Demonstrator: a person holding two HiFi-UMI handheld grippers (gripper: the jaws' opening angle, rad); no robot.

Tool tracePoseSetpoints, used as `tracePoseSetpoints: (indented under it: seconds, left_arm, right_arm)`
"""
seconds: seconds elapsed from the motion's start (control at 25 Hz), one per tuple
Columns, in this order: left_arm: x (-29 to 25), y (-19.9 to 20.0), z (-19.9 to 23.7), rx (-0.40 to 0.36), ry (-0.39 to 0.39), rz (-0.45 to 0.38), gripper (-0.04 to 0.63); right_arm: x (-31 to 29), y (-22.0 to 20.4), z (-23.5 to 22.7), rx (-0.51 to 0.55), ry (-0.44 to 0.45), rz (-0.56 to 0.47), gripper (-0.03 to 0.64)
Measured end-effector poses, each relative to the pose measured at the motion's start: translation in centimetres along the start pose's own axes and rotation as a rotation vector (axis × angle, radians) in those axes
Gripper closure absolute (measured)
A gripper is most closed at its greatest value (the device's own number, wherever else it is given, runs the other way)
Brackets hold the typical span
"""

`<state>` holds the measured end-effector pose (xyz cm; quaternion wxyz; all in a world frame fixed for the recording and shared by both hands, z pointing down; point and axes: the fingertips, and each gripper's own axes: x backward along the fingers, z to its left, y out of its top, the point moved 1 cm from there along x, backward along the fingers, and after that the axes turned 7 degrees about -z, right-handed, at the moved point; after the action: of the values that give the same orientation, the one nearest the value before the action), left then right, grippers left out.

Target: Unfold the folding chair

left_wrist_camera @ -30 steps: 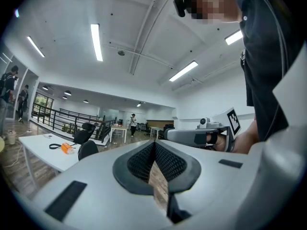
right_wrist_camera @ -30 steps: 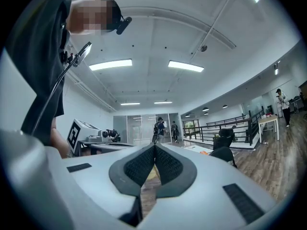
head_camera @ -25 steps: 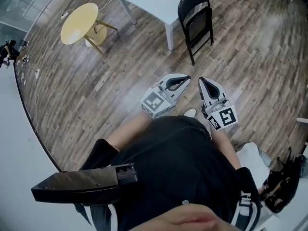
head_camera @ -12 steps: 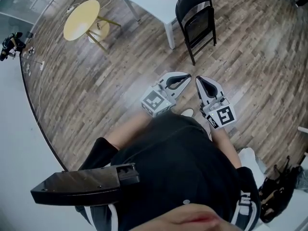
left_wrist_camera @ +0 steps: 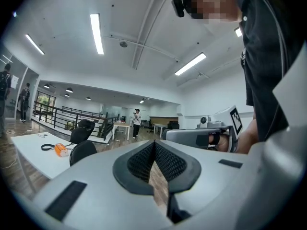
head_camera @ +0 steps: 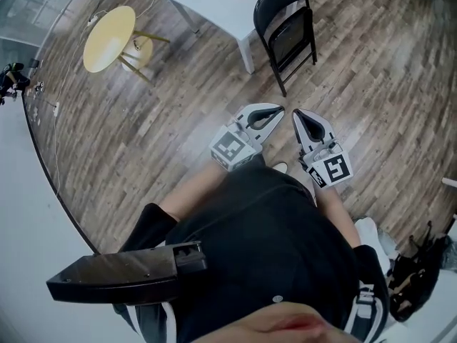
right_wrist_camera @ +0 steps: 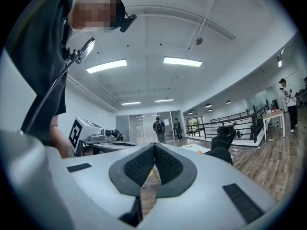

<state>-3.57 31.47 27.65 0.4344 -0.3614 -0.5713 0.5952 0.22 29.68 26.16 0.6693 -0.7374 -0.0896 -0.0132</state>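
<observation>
Both of my tongs have their jaws pressed together on nothing: the grey left gripper (head_camera: 277,112) and the grey right gripper (head_camera: 298,114) hang side by side over the brown wood-plank floor (head_camera: 164,98). The black metal folding chair (head_camera: 285,28) stands upright ahead of them, well apart, just beside a corner leg of the white rectangular table (head_camera: 211,6).
</observation>
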Motion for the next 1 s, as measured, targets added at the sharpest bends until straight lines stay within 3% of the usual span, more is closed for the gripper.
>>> tracePoseSetpoints:
  seconds: [0.56, 1.0]
  left_arm:
    - [-1.6, 1.5, 14.6, 0.009, -0.089, -0.035, 0.592]
    - [-2.2, 1.4, 20.3, 0.021, -0.115, -0.027, 0.592]
  right_arm:
    - [-13.3, -1.9, -4.6, 0.028, -0.074, 0.056, 0.609]
    - [-18.2, -3.2, -7.3, 0.041, -0.118, 0.069, 0.609]
